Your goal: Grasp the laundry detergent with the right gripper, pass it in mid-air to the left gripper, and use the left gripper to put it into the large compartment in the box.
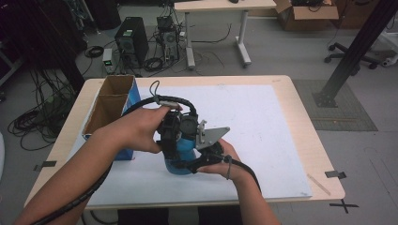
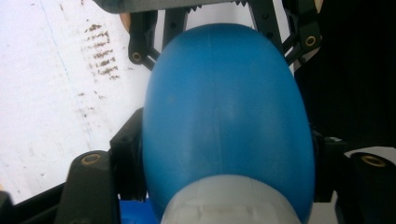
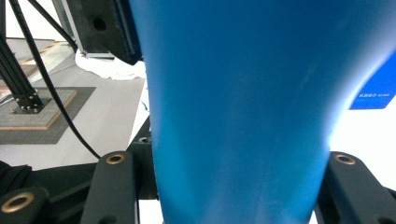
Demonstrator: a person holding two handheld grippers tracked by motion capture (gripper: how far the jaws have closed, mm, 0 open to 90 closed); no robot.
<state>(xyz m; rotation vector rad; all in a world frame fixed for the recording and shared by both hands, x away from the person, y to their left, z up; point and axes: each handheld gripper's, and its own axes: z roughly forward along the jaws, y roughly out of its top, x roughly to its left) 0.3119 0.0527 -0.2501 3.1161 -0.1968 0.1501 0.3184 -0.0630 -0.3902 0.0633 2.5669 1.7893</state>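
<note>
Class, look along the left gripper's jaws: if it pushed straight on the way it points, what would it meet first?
The blue bottle already sits between the left gripper jaws, so it meets that at once. Beyond the bottle, the right gripper holds its far end; depth there is hard to judge.

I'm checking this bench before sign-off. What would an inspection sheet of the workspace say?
Surface: wooden table under a white mat.
Job's things: blue bottle with a pale cap, held mid-table.
Clutter: open cardboard box at the mat's left edge.
Grippers: left gripper and right gripper both shut on the bottle.
Cables: one black cable trails from each gripper.
Surroundings: computer tower, floor cables, second table, chair base.
</note>
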